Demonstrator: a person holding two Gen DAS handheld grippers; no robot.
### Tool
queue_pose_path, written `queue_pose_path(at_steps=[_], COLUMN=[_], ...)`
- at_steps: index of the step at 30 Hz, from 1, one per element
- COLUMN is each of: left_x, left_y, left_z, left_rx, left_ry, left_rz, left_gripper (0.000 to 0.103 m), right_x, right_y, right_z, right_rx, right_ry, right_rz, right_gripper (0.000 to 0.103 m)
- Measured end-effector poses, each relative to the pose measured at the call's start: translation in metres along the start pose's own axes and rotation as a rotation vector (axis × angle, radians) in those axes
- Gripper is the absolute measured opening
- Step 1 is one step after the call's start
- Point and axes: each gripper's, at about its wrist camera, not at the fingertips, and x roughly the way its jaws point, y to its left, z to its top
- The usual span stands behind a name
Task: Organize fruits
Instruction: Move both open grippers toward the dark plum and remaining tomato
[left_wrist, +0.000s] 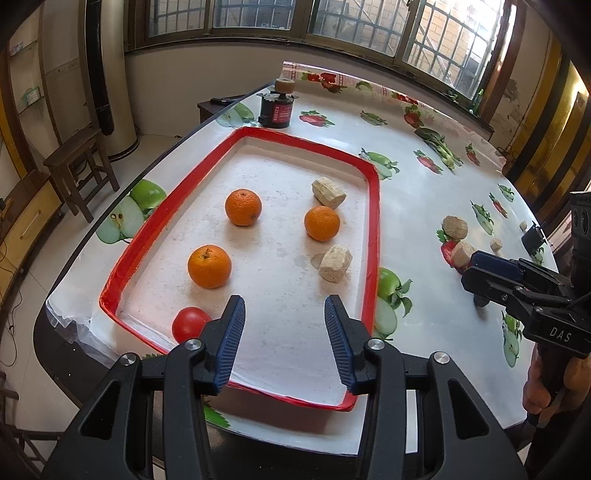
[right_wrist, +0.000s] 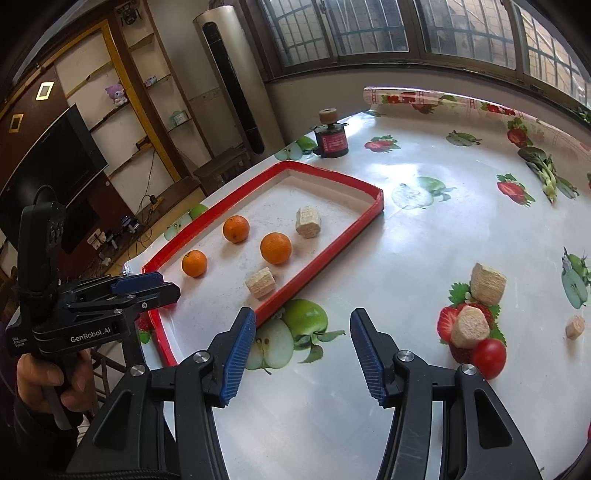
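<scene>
The surface (right_wrist: 424, 258), covered in a fruit-printed cloth, was seen to carry everything, and the red-rimmed tray (left_wrist: 373, 221) was laid on its left part, apparently as the collecting place for the fruit. Inside the tray three oranges (left_wrist: 209, 266) were spread well apart, with two corn pieces (left_wrist: 335, 263) toward its right rim and a tomato (left_wrist: 189, 323) near its near left corner, so that much of the sorting could be judged as done. A black can (left_wrist: 276, 110) was stood beyond the tray's far end, clear of the work. The left gripper (left_wrist: 284, 339) was held over the near part of the tray, tilted downward, its jaws partly open and nothing between them; it could be taken as parked there or freshly emptied. The right gripper (right_wrist: 303, 354) was held over bare cloth just right of the tray, its jaws likewise parted and empty, presumably readied for a fresh pick. To its right, outside the tray, two more corn pieces (right_wrist: 487, 282) and a second tomato (right_wrist: 488, 358) were left close together, the tomato touching the nearer piece, with a small stub (right_wrist: 574, 326) lying apart farther right. These were judged to be what remained to be brought in.
</scene>
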Motion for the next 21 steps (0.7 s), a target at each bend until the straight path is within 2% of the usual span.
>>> queue_pose_path(at_steps=[9,21], left_x=[0.003,0.008], left_y=[-0.027,-0.088], left_z=[0.001,0.001], left_rx=[0.031,0.117], left_ry=[0.010,0.029], left_rz=[-0.043,-0.131], left_gripper=[0.043,0.043], right_x=[-0.031,-0.071], right_y=[-0.040,-0.089], right_z=[-0.019,-0.053], right_rx=[0.074,0.179], right_ry=[-0.025,-0.050], right_rz=[-0.058,-0.147], right_gripper=[0.055,0.056])
